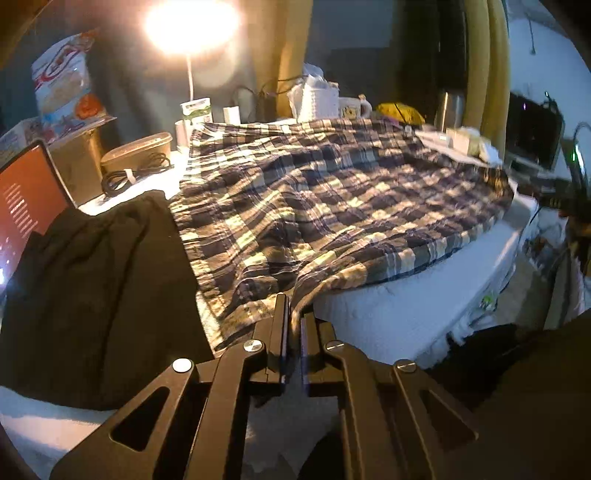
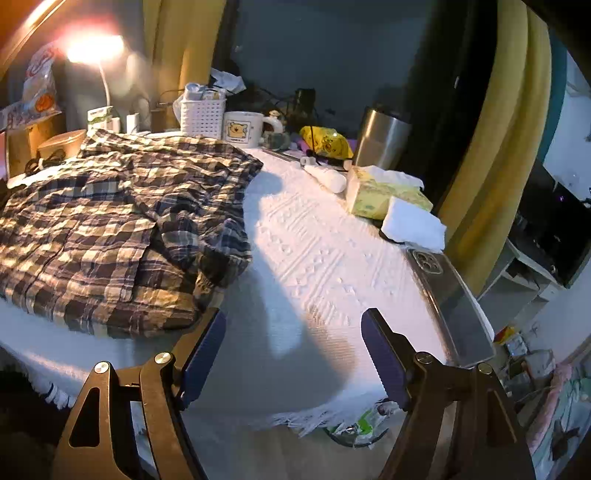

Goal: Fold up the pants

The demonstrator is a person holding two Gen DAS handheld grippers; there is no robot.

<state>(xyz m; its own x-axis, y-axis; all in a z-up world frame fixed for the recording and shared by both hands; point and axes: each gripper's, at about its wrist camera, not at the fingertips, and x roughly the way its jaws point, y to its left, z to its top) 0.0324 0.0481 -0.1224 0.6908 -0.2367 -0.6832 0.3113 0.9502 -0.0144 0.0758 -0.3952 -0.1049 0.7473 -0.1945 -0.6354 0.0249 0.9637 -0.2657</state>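
The plaid pants [image 1: 332,206] lie spread on a table with a white cloth [image 1: 399,317]. My left gripper [image 1: 294,314] is shut on the near edge of the pants, with fabric pinched between its fingers. In the right wrist view the pants [image 2: 110,229] lie folded over at the left, with a rumpled end toward the middle. My right gripper [image 2: 293,325] is open and empty above the white cloth [image 2: 325,258], just right of the pants' near corner.
A black garment [image 1: 92,295] lies left of the pants, by a laptop [image 1: 26,206]. A lamp [image 1: 190,26], boxes, basket [image 2: 202,112], mug [image 2: 242,127], steel cup [image 2: 384,140], tissue packs [image 2: 384,192] and a phone [image 2: 450,295] line the table's back and right edges.
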